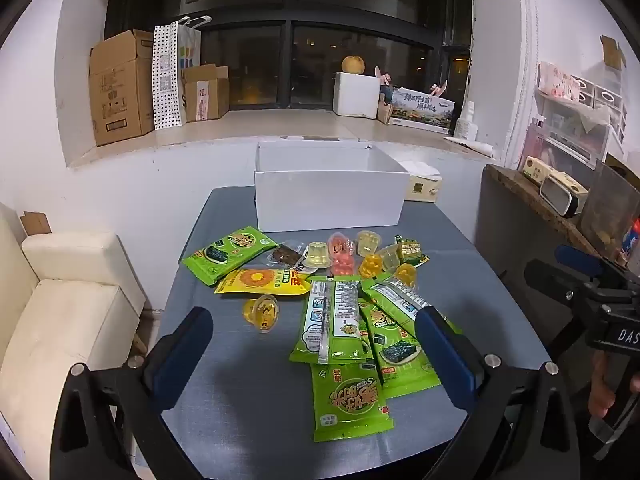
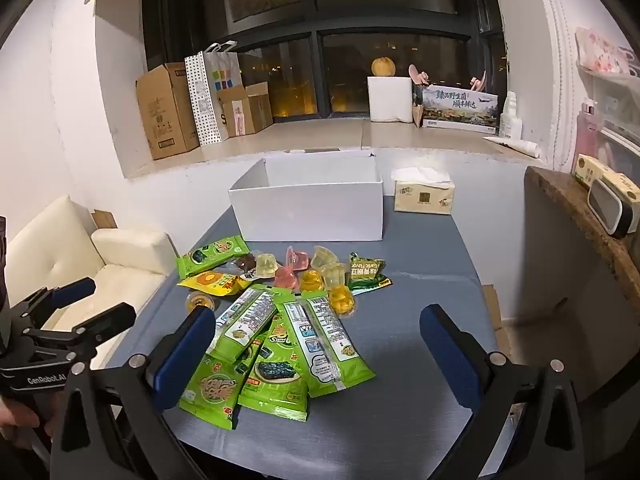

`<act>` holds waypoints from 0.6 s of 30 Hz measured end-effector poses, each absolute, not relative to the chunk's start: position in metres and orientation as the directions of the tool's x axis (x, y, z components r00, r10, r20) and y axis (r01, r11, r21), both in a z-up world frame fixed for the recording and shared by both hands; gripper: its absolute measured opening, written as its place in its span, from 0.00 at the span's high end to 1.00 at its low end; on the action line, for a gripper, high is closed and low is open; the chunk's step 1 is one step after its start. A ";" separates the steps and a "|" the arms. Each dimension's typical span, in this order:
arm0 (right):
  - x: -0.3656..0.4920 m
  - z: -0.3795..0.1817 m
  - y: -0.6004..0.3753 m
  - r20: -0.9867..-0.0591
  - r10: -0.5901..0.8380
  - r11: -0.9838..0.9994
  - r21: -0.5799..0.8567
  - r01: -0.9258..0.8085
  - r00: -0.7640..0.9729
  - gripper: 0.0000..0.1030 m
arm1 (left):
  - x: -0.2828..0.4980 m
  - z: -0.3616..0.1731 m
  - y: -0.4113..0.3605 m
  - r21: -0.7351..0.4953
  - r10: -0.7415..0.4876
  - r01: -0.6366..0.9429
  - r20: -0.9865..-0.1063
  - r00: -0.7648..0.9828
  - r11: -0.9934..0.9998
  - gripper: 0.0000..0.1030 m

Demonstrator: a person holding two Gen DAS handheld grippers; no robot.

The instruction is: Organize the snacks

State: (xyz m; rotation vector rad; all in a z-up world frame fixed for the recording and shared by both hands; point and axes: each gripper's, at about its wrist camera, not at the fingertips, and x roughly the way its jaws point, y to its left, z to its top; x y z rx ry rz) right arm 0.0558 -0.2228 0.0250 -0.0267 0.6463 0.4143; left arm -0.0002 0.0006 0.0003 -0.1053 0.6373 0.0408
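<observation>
- Both grippers hovered above the near edge of a grey table (image 1: 240, 400), tilted downward, each with its jaws spread fully apart and holding nothing.
- The snacks lay loose on the table ahead of both tools: a fan of overlapping green seaweed packets (image 1: 344, 332) nearest, their long axes running roughly away from the cameras.
- Those packets sat between the fingers of the left gripper (image 1: 314, 344), toward its right side; from the right gripper (image 2: 318, 344) they lay toward the left finger. Neither hand looked clearly nearer.
- Beyond them lay a cluster of small jelly cups (image 1: 360, 254), a yellow packet (image 1: 264, 282) and one stray jelly cup (image 1: 262, 312).
- A white open box (image 1: 328, 196) stood at the far end; what showed of its inside looked empty.
</observation>
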 end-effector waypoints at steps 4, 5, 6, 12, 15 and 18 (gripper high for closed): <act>0.055 0.022 -0.226 -0.582 0.372 0.917 0.110 -0.382 0.724 0.00 | -0.001 0.001 -0.002 -0.069 0.019 -0.074 -0.597 0.802 0.995 0.00; 0.055 0.021 -0.226 -0.583 0.371 0.918 0.110 -0.382 0.723 0.00 | -0.001 0.003 -0.002 -0.072 0.018 -0.076 -0.596 0.803 0.995 0.00; 0.054 0.029 -0.227 -0.584 0.369 0.918 0.109 -0.381 0.723 0.00 | -0.001 0.003 -0.002 -0.073 0.020 -0.079 -0.598 0.801 0.994 0.00; 0.052 0.032 -0.229 -0.581 0.379 0.914 0.117 -0.387 0.720 0.00 | -0.002 0.005 -0.002 -0.067 0.024 -0.079 -0.599 0.801 0.995 0.00; 0.054 0.030 -0.226 -0.582 0.383 0.913 0.122 -0.388 0.718 0.00 | -0.001 0.005 -0.003 -0.059 0.032 -0.084 -0.601 0.799 0.995 0.00; 0.053 0.032 -0.225 -0.581 0.384 0.912 0.119 -0.392 0.718 0.00 | -0.002 0.008 -0.001 -0.065 0.028 -0.083 -0.599 0.800 0.994 0.00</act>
